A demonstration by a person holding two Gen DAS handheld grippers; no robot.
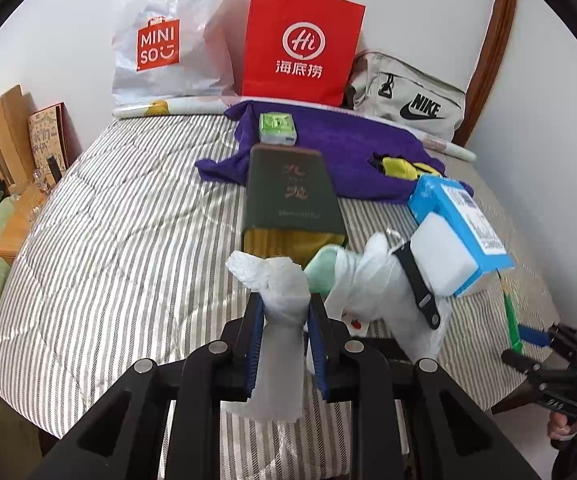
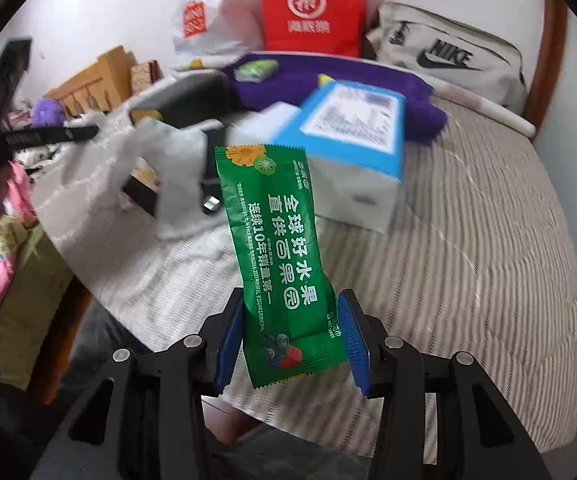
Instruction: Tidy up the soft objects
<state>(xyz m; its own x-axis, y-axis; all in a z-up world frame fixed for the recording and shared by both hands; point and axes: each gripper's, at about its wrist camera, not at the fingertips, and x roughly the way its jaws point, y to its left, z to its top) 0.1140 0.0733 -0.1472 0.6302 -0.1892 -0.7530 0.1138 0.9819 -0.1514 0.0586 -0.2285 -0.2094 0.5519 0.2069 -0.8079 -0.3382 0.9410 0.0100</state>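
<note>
**A:** left gripper [image 1: 286, 334] is pinched on the twisted neck of a white plastic bag [image 1: 284, 280]; rest of the bag sags just right of the fingers, a dark green box [image 1: 292, 196] straight ahead on the striped bed [image 1: 128, 220].

**B:** only the right cam shows the green wet-wipe packet [image 2: 276, 256] properly; right gripper [image 2: 292, 338] clamped on its lower end, packet sticking up ahead; blue box [image 2: 352, 128] beyond it.

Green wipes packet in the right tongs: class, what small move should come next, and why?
Probably carry the green wipes packet left toward the white plastic bag and lower it in. The right tongs grip the packet above the striped bed, while the left tongs pinch the bag's bunched top; whether its mouth is open is unclear.
</note>
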